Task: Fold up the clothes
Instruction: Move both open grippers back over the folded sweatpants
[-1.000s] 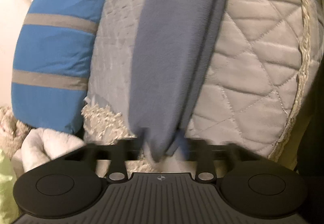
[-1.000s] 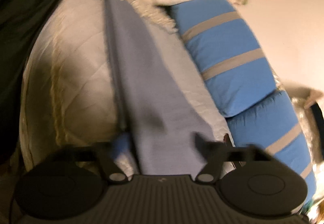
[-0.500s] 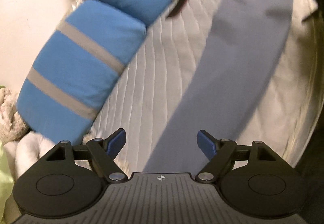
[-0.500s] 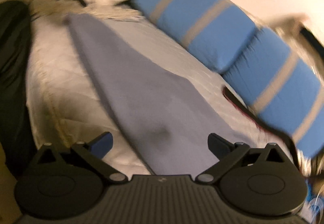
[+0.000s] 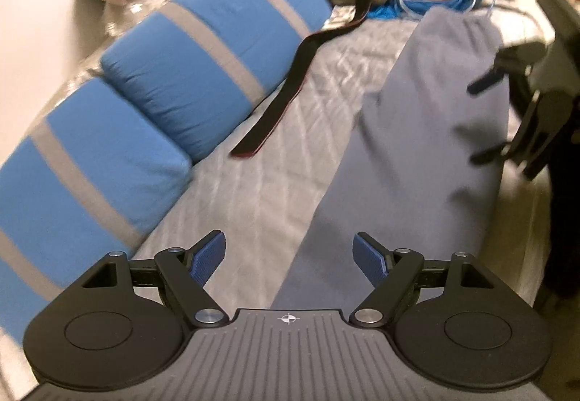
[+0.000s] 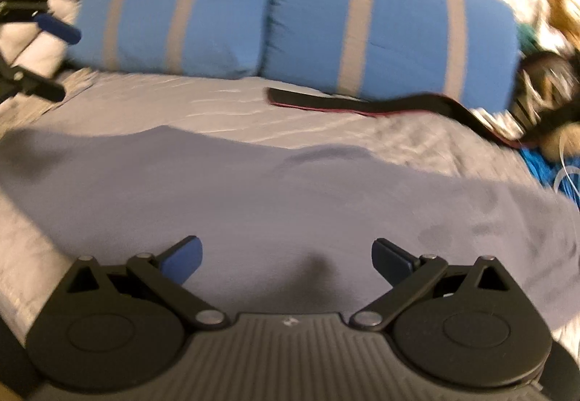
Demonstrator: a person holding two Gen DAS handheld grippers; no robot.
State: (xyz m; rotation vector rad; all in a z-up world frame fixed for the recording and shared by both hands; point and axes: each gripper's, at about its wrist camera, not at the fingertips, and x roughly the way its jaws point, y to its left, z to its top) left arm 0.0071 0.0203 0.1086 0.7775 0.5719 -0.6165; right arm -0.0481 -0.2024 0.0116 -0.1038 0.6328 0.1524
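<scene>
The grey cloth [image 6: 275, 190] lies in a long strip across the middle of the right view, just past the right gripper [image 6: 286, 256]. Both the right gripper and the left gripper [image 5: 290, 256] are wide open, holding nothing. The right one looks nearer to the cloth.

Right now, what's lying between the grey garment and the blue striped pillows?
A dark strap lies on the pale quilt between the grey garment and the blue striped pillows; both wrist views show it.

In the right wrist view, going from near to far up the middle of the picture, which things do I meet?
Right tool → grey-blue garment → quilted bed cover → black strap → blue striped pillows.
</scene>
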